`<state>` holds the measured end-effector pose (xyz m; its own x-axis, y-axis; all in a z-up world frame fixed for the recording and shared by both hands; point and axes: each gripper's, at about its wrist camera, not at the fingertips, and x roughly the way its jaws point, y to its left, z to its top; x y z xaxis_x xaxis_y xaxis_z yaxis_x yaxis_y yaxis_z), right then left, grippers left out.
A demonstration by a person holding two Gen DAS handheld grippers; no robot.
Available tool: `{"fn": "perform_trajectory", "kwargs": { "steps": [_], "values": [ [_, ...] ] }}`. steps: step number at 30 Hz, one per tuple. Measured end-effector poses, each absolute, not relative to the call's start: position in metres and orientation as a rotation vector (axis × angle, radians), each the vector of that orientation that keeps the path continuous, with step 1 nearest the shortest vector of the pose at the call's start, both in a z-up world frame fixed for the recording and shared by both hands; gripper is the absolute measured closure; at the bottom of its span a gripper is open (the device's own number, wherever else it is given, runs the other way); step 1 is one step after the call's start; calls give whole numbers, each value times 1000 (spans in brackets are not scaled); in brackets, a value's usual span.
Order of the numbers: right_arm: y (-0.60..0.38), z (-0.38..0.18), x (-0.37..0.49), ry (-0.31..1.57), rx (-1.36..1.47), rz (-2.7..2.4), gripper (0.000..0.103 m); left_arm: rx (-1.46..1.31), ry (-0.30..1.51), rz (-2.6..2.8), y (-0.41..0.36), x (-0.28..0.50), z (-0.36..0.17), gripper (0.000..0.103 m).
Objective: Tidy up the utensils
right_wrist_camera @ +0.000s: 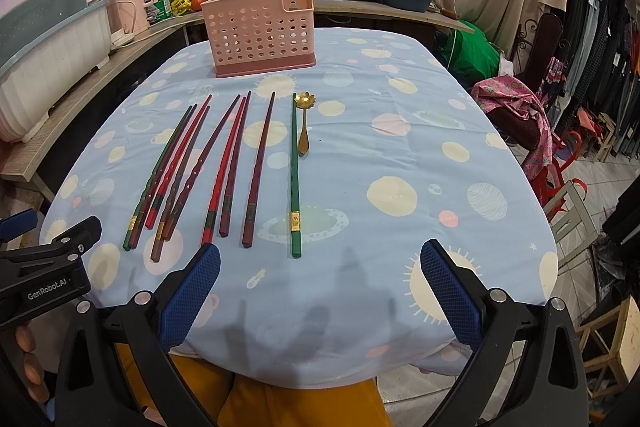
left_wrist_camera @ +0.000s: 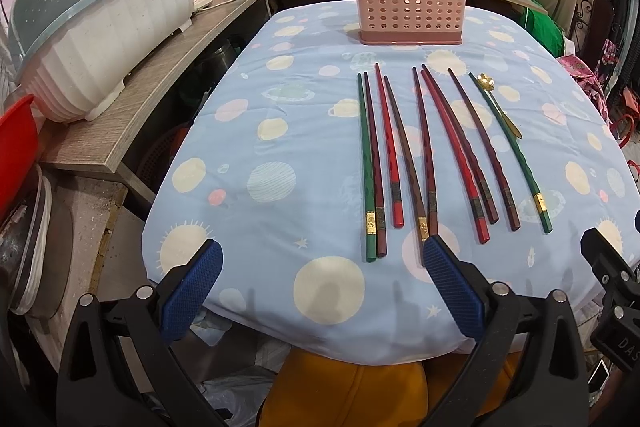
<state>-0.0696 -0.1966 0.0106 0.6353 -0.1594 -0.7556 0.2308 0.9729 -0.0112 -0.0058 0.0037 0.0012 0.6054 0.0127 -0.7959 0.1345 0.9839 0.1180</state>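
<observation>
Nothing looks sorted yet: the pink perforated plastic utensil caddy stands upright at 12 o'clock on the far part of the table covered by a pale blue cloth printed with cream suns and planets, and through its holes I can make out no utensil inside, though its rear compartment is partly hidden. All the utensils lie flat on the cloth between the caddy and the near edge. I count 9 long lacquered chopsticks in green, red and dark brown, fanned side by side with tips toward 12 o'clock and banded butts toward 6 o'clock; some touch or cross their neighbours. In the right wrist view the lone green chopstick with a gold band lies at the 3 o'clock end of the row, and the small gold spoon with a flower-shaped bowl rests just beside its tip. The left gripper is released, its blue pads spread wide over the near edge at 6 o'clock, grasping nothing. The right gripper is likewise spread and empty, hovering near the green chopstick's butt. By my judgement the whole job remains: every chopstick and the spoon have to go into the caddy.
</observation>
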Motion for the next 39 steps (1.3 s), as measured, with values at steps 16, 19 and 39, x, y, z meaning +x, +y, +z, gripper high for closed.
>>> {"fn": "perform_trajectory", "kwargs": {
  "steps": [16, 19, 39],
  "values": [
    [-196, 11, -70, 855, 90, -223, 7, 179, 927, -69, 2, -4, 2, 7],
    [-196, 11, -70, 856, 90, -223, 7, 179, 927, -69, 1, -4, 2, 7],
    [-196, 10, -69, 858, 94, -223, 7, 177, 933, -69, 1, -3, -1, 7]
  ]
}}
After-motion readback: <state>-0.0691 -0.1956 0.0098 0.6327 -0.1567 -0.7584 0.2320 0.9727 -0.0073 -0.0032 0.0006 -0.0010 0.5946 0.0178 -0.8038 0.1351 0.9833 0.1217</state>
